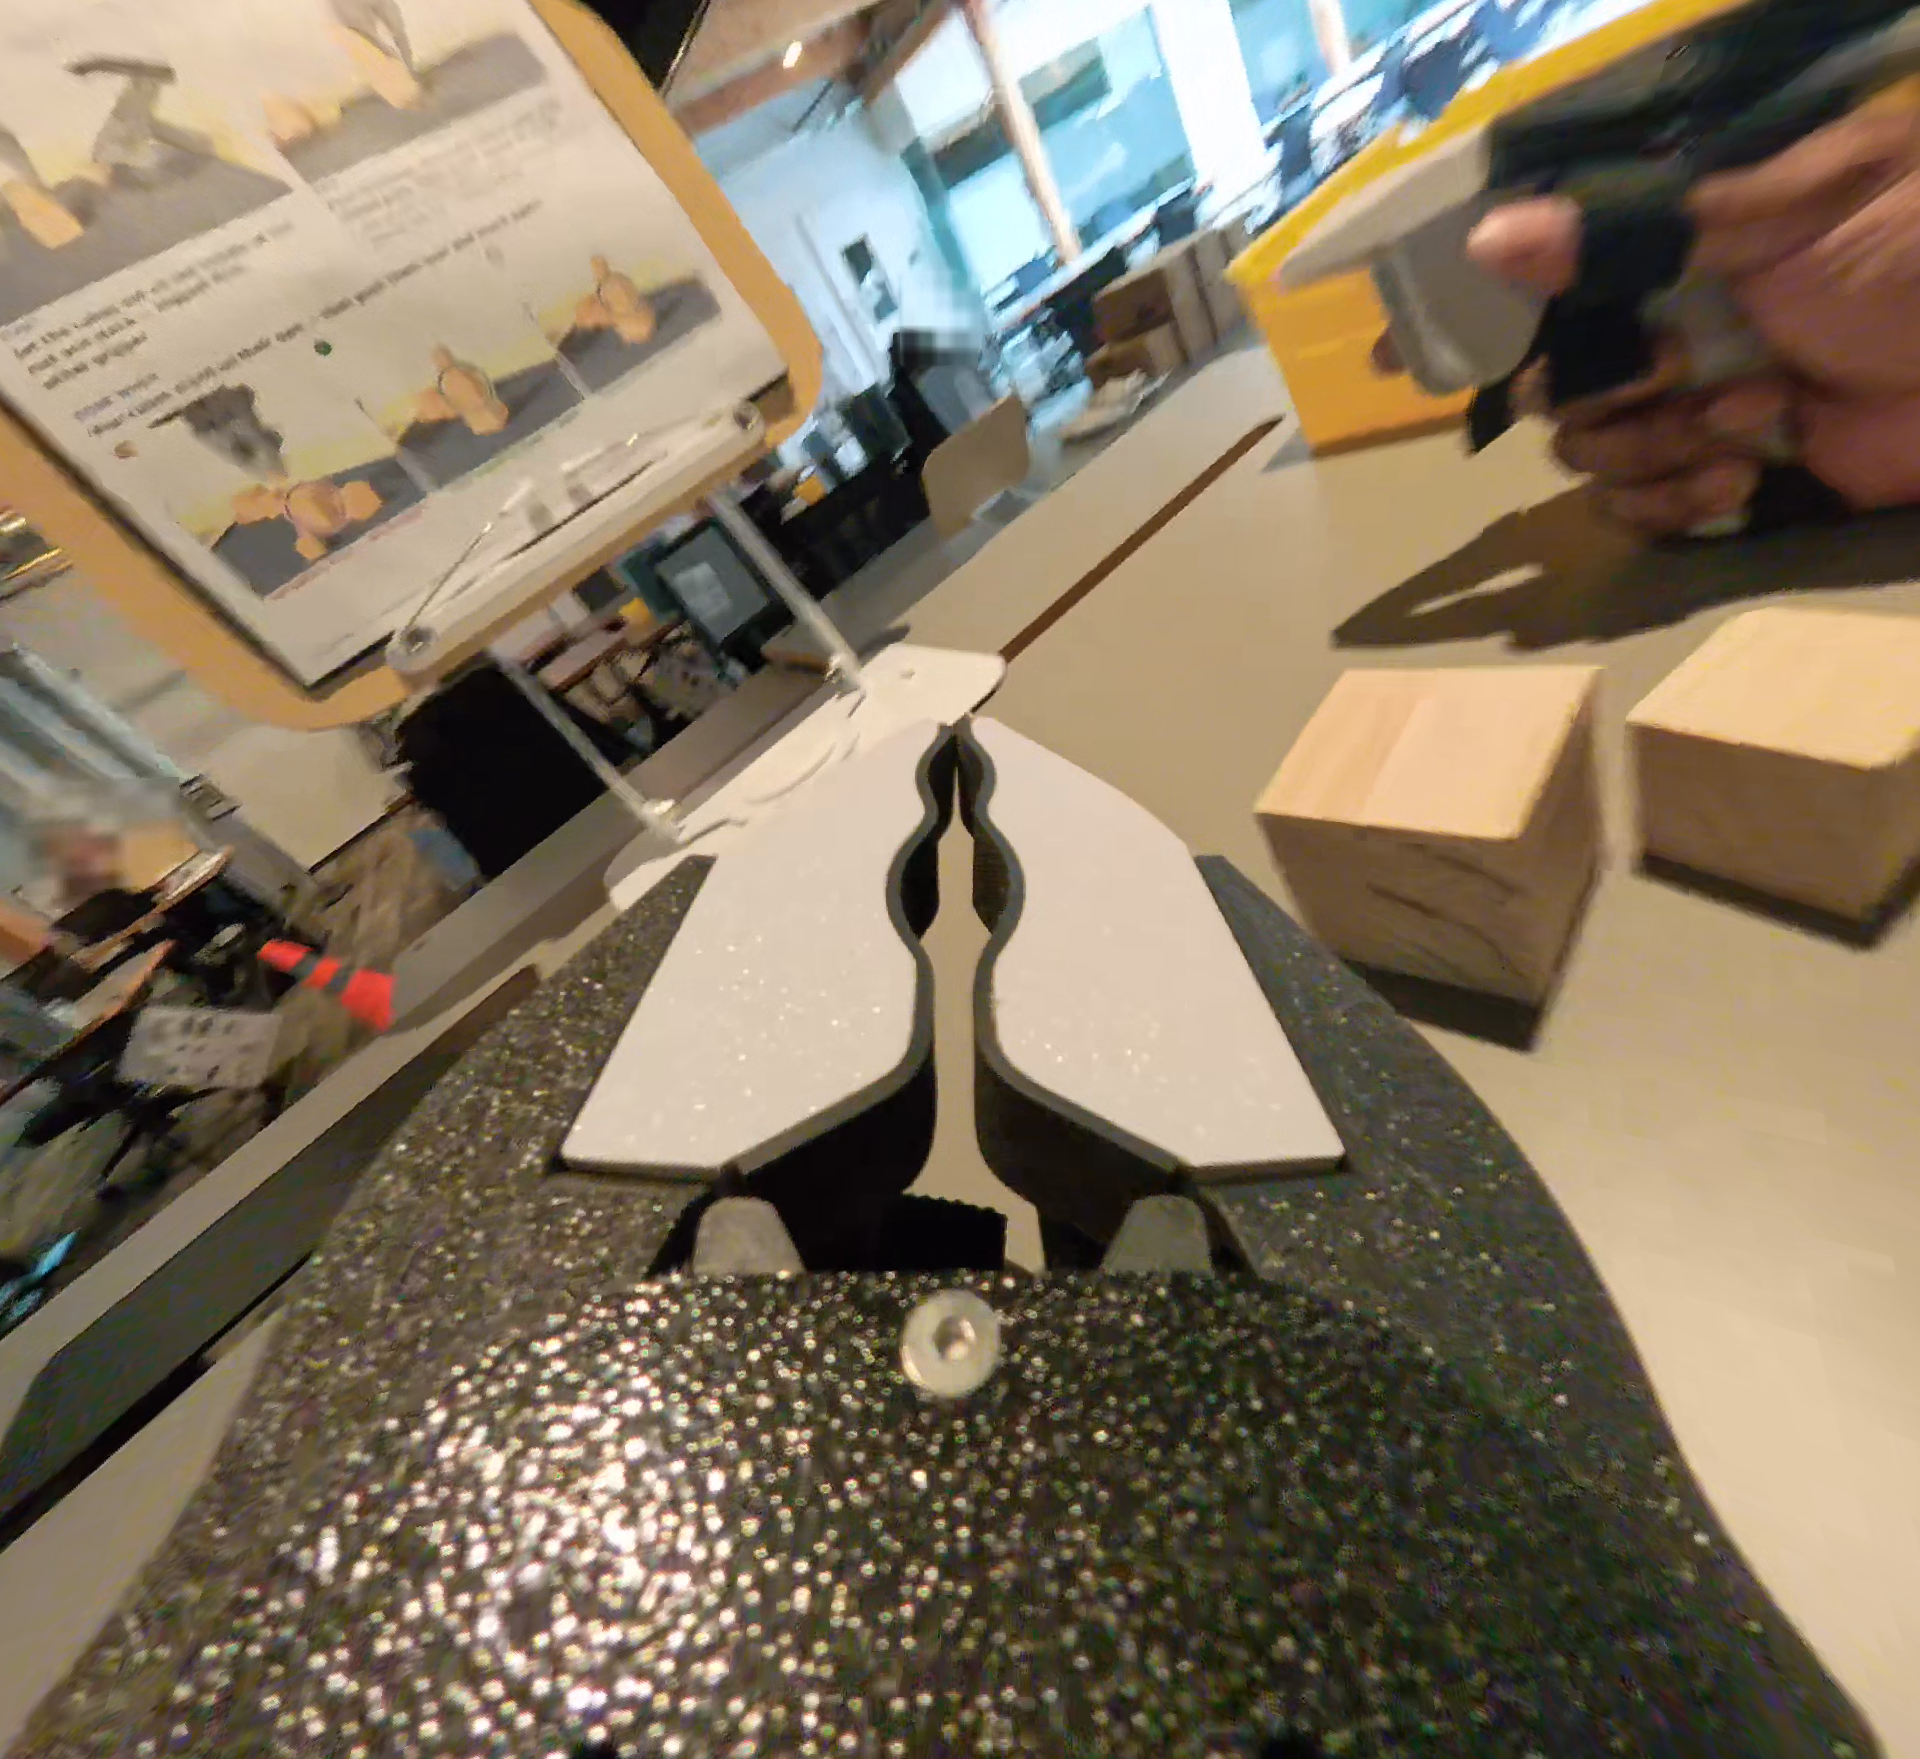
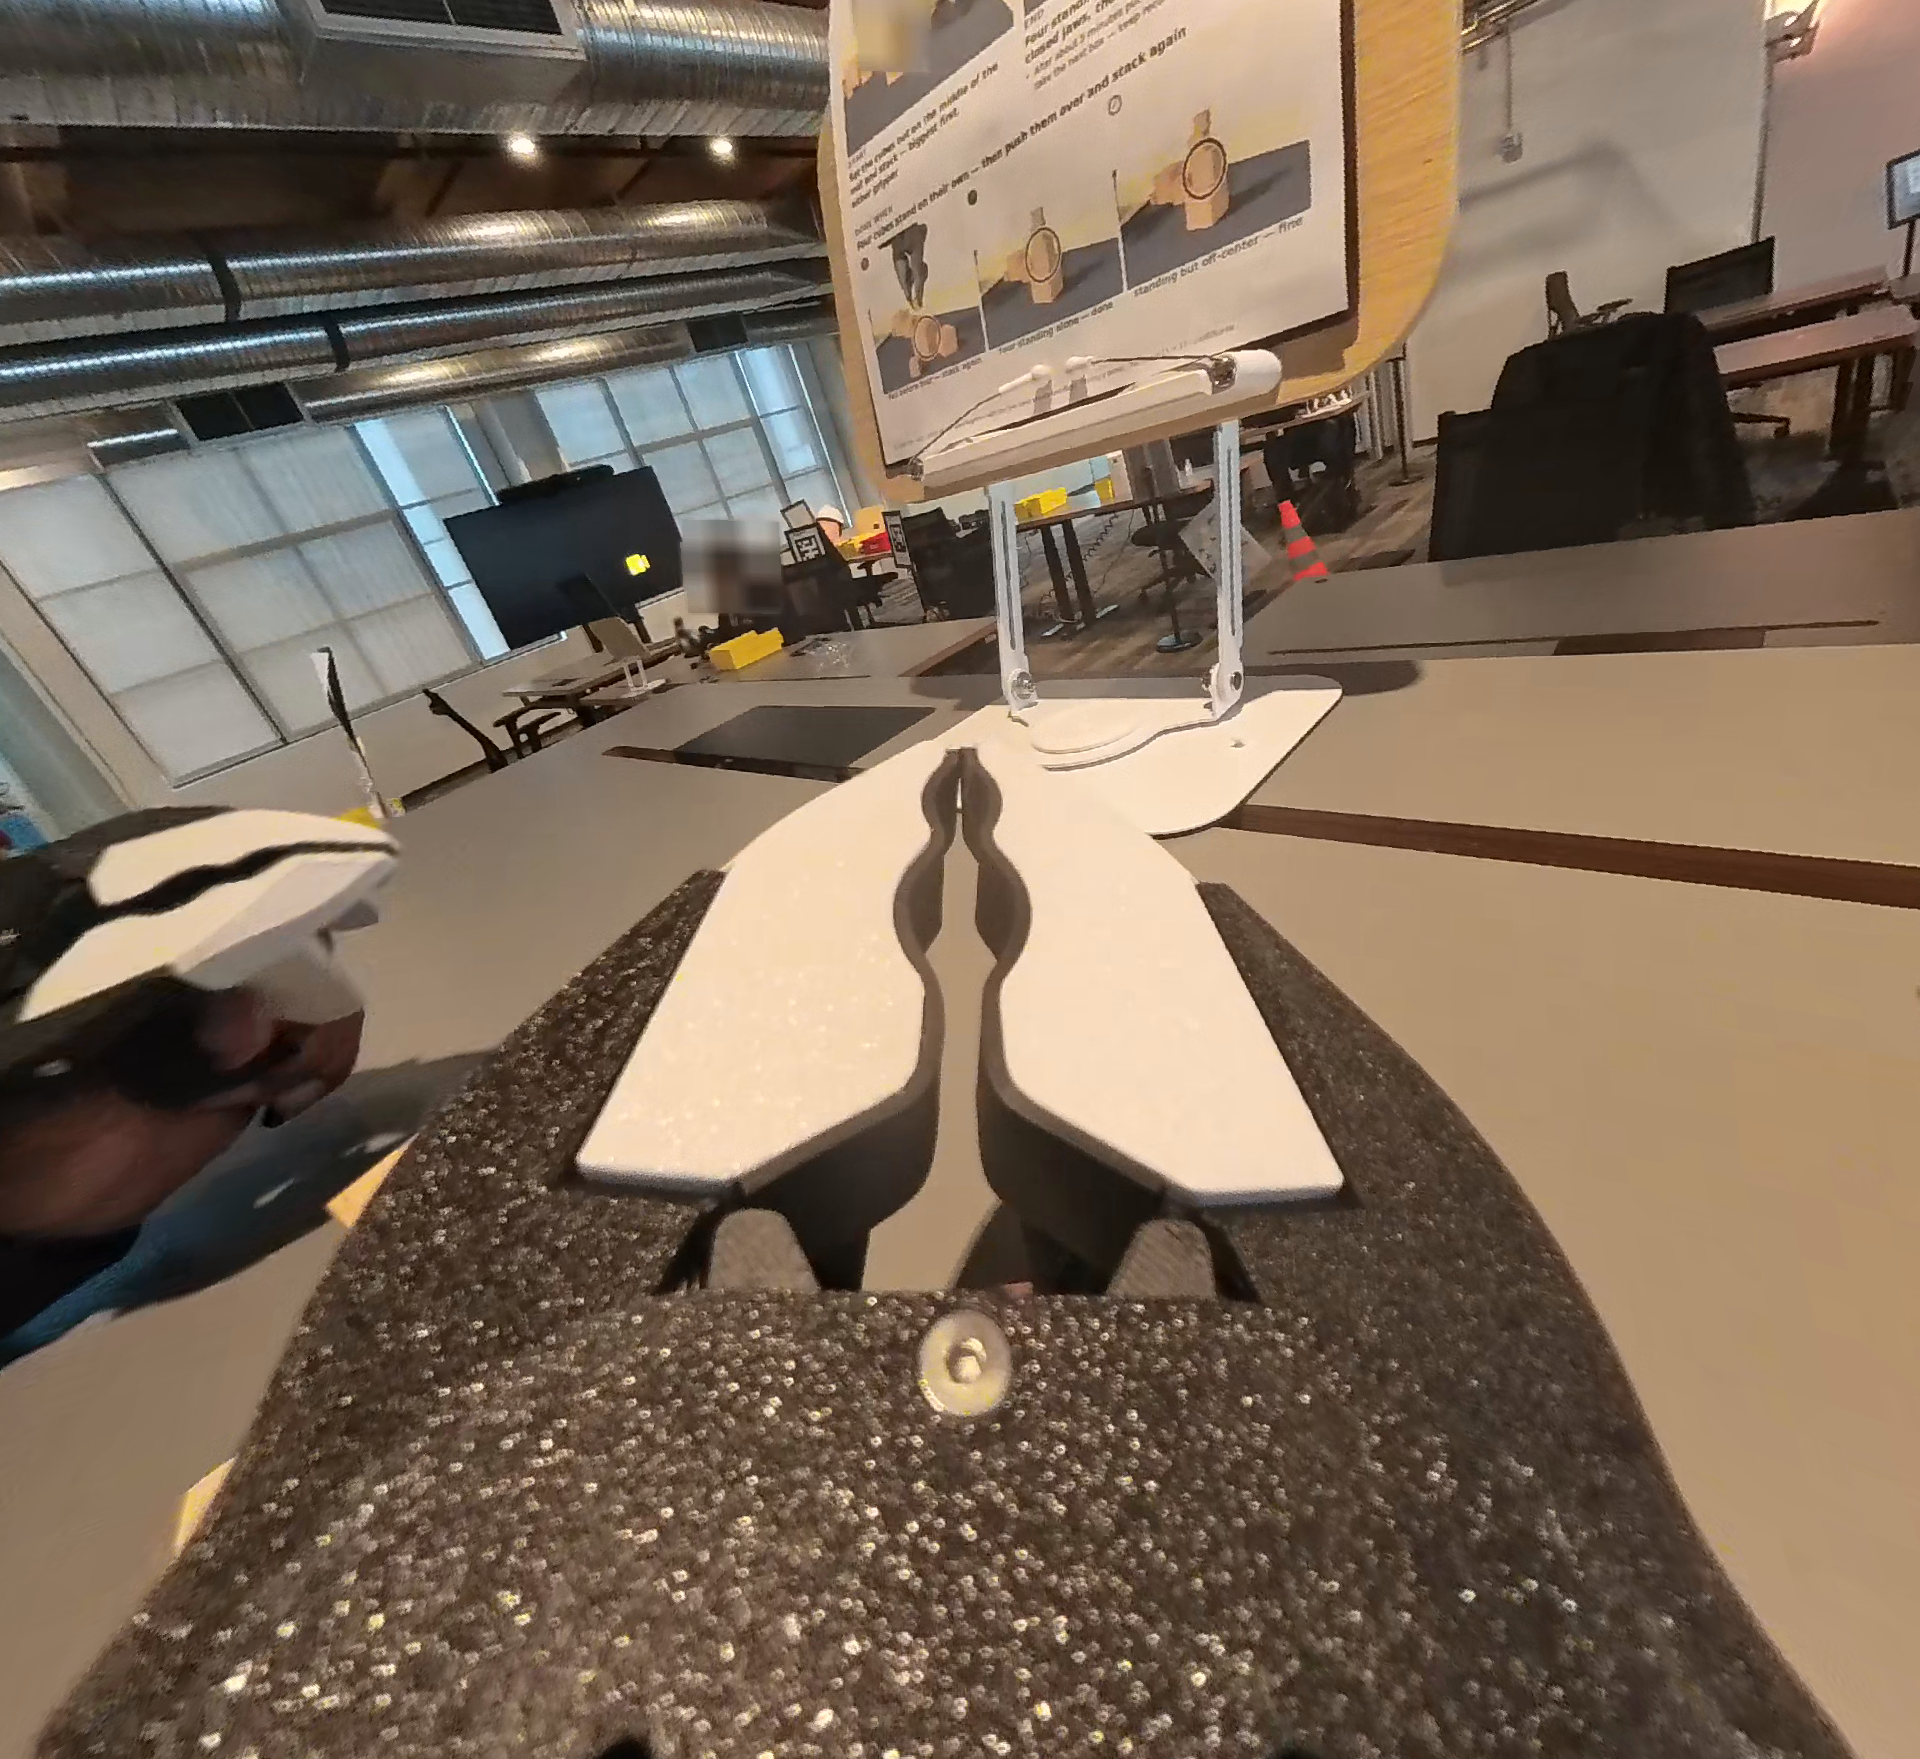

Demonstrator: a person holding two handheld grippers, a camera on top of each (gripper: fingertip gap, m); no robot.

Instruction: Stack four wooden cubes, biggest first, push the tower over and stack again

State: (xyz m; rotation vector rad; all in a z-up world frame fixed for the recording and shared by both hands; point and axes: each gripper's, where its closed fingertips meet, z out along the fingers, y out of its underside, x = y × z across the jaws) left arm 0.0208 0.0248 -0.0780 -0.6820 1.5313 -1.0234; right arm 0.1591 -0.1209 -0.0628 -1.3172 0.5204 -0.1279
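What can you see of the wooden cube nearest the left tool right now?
The nearer wooden cube shows only in the left wrist view. It is pale, light-grained wood with softly rounded edges; its top looks made of joined strips. It rests on the grey table, turned so one corner faces the camera, with a dark shadow along its base. It lies to the right of the shut left tool, untouched. A second cube sits beside it with a gap between. Nothing is stacked on it.

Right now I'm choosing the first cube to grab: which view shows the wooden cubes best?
The left wrist view: two wooden cubes sit apart on the table. The right wrist view shows none.
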